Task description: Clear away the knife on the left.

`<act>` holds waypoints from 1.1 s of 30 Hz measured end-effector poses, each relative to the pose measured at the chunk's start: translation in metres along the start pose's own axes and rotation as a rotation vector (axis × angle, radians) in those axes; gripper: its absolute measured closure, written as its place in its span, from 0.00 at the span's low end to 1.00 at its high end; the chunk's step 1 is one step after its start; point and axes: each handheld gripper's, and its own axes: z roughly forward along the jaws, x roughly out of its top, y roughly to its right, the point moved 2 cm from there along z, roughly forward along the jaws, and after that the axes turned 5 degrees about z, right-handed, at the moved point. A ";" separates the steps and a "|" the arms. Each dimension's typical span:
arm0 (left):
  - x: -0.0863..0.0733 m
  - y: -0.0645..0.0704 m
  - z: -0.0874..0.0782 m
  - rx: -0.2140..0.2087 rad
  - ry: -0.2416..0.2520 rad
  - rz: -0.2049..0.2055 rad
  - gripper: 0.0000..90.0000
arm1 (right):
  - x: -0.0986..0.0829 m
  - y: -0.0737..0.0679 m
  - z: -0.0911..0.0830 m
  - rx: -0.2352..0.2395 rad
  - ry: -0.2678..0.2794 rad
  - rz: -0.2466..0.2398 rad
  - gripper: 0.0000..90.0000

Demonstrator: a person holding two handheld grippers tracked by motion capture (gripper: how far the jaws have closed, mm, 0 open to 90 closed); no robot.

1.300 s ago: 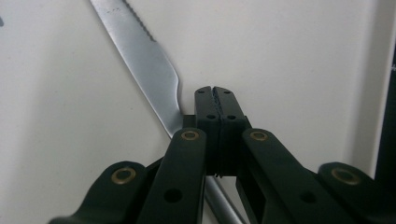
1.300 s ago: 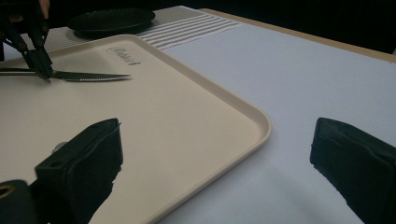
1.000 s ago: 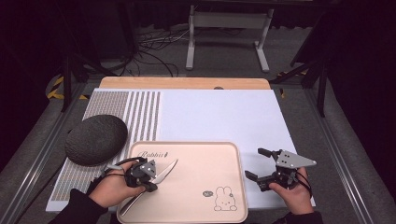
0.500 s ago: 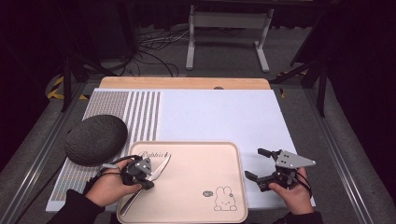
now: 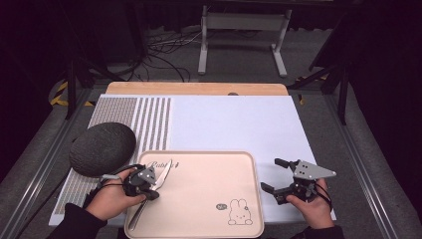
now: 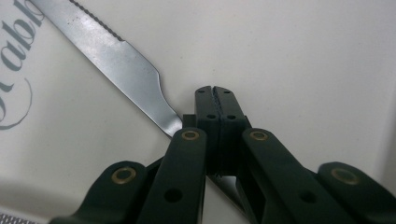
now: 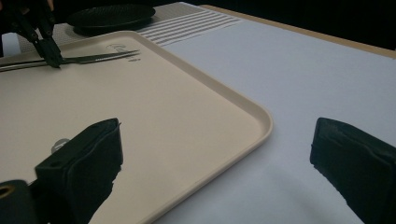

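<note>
The left black two-jaw claw [image 5: 158,178] sits low at the near left of the high view, held in the person's left hand [image 5: 112,196], whose dark-sleeved forearm comes in from the bottom edge. In the left gripper view [image 6: 215,100] its jaws stand pressed together, ribbed faces meeting along a thin seam, tips pointing down and away. The right black two-jaw claw [image 5: 271,175], topped by a grey three-cornered plate, rests in the right hand [image 5: 312,204] at the near right, pointing left. In the right gripper view [image 7: 215,154] its jaws stand wide apart, with nothing between them.
</note>
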 end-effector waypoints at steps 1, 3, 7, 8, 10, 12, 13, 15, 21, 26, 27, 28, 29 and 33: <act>-0.001 -0.001 0.000 0.004 0.002 0.001 1.00 | 0.000 0.000 0.000 -0.001 -0.001 0.000 0.04; -0.002 -0.001 -0.001 0.003 0.000 -0.003 1.00 | 0.000 0.000 0.000 0.000 -0.002 0.000 0.04; -0.006 -0.003 -0.003 0.009 0.002 -0.015 1.00 | 0.000 0.000 0.000 0.001 -0.004 0.000 0.04; -0.007 -0.003 -0.003 0.008 0.001 -0.023 1.00 | -0.001 0.000 0.000 0.000 -0.006 0.000 0.04; -0.009 -0.004 -0.004 0.008 0.003 -0.025 1.00 | -0.001 0.000 0.001 -0.001 -0.009 0.000 0.04; -0.009 -0.004 -0.005 0.010 -0.001 -0.026 1.00 | -0.001 0.000 0.001 -0.001 -0.010 -0.001 0.04; -0.010 -0.004 -0.005 0.012 0.001 -0.031 1.00 | -0.001 0.000 0.001 0.001 -0.011 -0.001 0.04; -0.011 -0.004 -0.005 0.011 -0.001 -0.036 1.00 | -0.001 0.000 0.001 0.000 -0.013 0.001 0.04; -0.015 -0.006 -0.007 0.014 0.006 -0.047 1.00 | -0.001 0.000 0.002 0.001 -0.013 0.000 0.04; -0.018 -0.006 -0.008 0.014 0.006 -0.057 1.00 | -0.001 0.000 0.002 0.002 -0.013 0.000 0.04; -0.018 -0.007 -0.008 0.011 0.000 -0.056 1.00 | -0.001 0.000 0.001 -0.001 -0.015 0.001 0.04; -0.019 -0.007 -0.009 0.011 0.000 -0.061 1.00 | -0.001 0.000 0.002 0.002 -0.014 0.000 0.04; -0.020 -0.007 -0.009 0.012 -0.003 -0.062 1.00 | -0.001 0.000 0.002 0.001 -0.016 0.001 0.04; -0.022 -0.007 -0.010 0.012 -0.003 -0.066 1.00 | -0.002 0.000 0.003 0.004 -0.019 0.000 0.04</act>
